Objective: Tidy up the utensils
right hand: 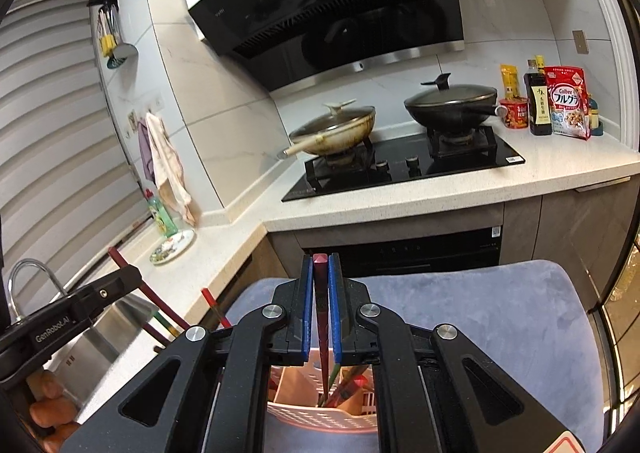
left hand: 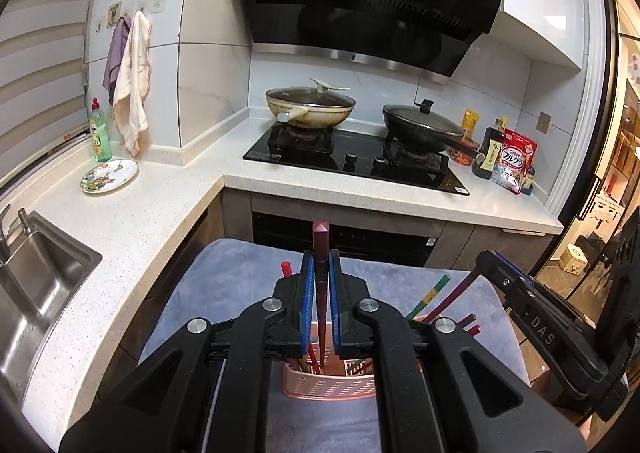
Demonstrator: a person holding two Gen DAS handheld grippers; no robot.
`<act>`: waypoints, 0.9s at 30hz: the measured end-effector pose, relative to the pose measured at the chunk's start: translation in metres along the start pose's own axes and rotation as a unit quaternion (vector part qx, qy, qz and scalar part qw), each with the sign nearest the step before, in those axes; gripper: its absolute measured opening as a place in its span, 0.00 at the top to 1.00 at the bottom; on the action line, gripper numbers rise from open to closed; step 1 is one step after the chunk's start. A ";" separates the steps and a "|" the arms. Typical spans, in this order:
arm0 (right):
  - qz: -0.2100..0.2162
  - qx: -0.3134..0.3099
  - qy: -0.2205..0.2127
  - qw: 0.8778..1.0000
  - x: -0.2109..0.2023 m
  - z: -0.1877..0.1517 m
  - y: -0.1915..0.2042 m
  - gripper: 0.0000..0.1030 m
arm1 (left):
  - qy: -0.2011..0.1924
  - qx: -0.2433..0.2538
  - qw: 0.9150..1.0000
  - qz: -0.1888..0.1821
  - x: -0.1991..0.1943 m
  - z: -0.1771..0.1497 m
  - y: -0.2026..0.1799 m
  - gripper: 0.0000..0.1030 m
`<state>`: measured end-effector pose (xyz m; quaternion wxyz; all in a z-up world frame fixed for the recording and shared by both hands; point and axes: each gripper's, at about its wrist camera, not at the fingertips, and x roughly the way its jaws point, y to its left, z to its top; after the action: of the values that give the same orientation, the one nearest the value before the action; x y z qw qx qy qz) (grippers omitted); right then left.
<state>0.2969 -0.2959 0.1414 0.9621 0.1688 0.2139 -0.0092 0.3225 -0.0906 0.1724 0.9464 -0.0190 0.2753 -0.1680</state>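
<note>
Both grippers, left (left hand: 320,273) and right (right hand: 320,273), have jaws clamped narrowly on dark-red chopsticks (left hand: 321,253) above a pink basket (left hand: 328,383)

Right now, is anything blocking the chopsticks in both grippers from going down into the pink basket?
Nothing visible blocks either. The left gripper and right gripper each clamp a dark red chopstick whose lower end already sits inside the pink basket. Other chopsticks lean inside, off to the side.

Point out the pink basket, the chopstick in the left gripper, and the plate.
pink basket (left hand: 328,385): left wrist view, front wall.
chopstick (left hand: 321,241): left wrist view, upper end.
plate (left hand: 109,175): left wrist view, centre.
</note>
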 end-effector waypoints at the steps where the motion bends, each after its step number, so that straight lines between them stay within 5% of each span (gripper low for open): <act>1: -0.002 -0.001 0.003 1.000 0.003 -0.002 0.000 0.93 | 0.002 0.000 1.000 0.001 0.002 -0.002 0.000 0.93; 15: -0.014 -0.028 0.002 0.999 -0.011 -0.009 0.006 0.74 | 0.003 -0.001 1.000 0.028 -0.006 -0.012 0.003 0.82; 19: -0.011 -0.034 0.005 0.999 -0.027 -0.014 0.010 0.66 | -0.005 0.010 0.999 0.043 -0.020 -0.016 -0.003 0.67; 27: -0.024 -0.060 0.014 0.998 -0.061 -0.035 0.020 0.60 | -0.010 0.032 0.997 0.067 -0.047 -0.032 -0.009 0.67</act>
<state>0.2287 -0.2686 0.1437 0.9669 0.1059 0.2313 -0.0169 0.2656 -0.0820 0.1708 0.9582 0.0284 0.2611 -0.1131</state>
